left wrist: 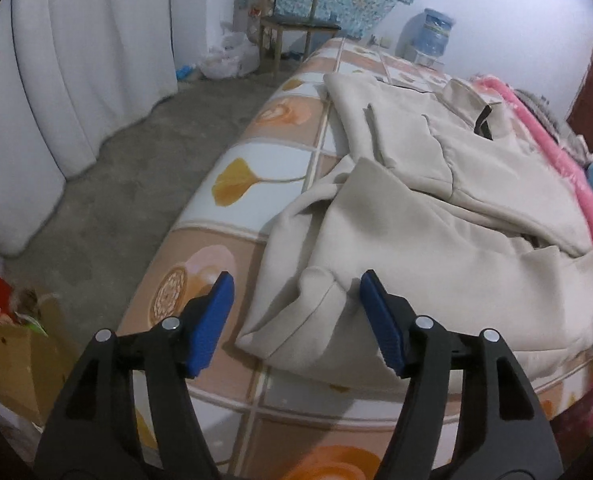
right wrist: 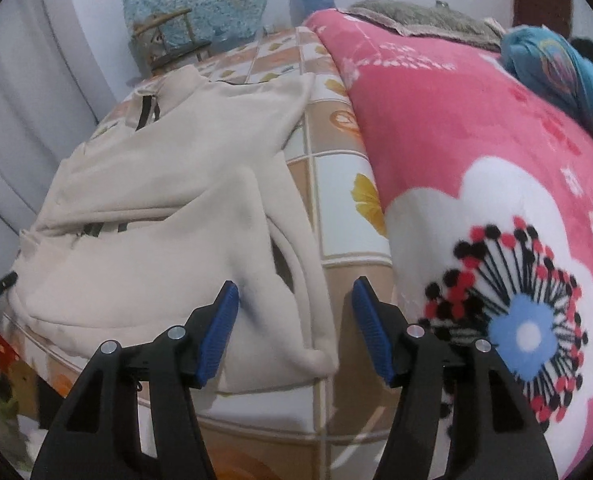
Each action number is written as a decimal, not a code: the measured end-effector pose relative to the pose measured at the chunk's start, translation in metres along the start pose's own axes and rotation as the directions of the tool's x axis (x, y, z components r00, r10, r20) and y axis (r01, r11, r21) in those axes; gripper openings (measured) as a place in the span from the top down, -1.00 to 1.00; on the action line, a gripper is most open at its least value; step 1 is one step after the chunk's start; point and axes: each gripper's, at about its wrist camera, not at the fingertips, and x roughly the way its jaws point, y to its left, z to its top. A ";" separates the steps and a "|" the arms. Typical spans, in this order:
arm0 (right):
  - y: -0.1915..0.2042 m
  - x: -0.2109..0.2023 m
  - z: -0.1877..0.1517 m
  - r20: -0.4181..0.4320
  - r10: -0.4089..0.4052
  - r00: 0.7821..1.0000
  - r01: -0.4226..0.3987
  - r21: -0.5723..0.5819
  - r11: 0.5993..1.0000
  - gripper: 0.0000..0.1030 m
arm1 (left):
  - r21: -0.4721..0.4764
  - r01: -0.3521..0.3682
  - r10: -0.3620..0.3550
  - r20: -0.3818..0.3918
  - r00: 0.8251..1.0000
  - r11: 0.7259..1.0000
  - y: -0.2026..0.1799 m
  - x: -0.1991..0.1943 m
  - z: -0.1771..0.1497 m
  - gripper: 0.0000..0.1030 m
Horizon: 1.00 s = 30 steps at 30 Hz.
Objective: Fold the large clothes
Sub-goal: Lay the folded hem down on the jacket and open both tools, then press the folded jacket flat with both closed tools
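The cream hooded sweatshirt (left wrist: 448,240) is soft, matt fleece-like cloth with stitched hems. Under it, the bed sheet (left wrist: 256,176) is smooth printed fabric. Beside the sweatshirt, the pink blanket (right wrist: 476,152) looks plush and fuzzy. Beyond it, the chair (left wrist: 292,12) is bare wood, the floor (left wrist: 144,184) rough concrete, the curtain (left wrist: 76,60) matt white cloth.

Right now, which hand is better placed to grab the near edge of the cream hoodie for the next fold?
Probably the left. Its open tool frames the hoodie's folded near corner squarely. The right tool, also open, straddles the hoodie's side edge beside the pink blanket.
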 end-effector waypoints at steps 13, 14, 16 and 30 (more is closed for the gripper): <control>0.025 -0.016 0.006 0.011 0.015 1.000 -0.014 -0.092 0.996 0.70 | 0.151 -0.051 0.045 0.042 0.998 0.987 -0.027 -0.027 0.003 0.74; 0.025 -0.023 0.005 0.010 0.026 1.000 -0.026 -0.088 0.996 0.70 | 0.147 -0.030 0.026 0.030 0.999 0.989 -0.026 -0.032 0.002 0.74; 0.019 -0.038 0.000 -0.004 0.060 0.998 -0.060 -0.056 0.997 0.70 | 0.122 0.032 -0.031 -0.011 0.999 0.992 -0.017 -0.047 -0.001 0.74; -0.025 -0.065 -0.006 0.126 0.126 0.984 -0.147 0.175 0.974 0.11 | 0.049 -0.082 0.077 0.096 0.992 0.995 0.011 -0.063 -0.006 0.27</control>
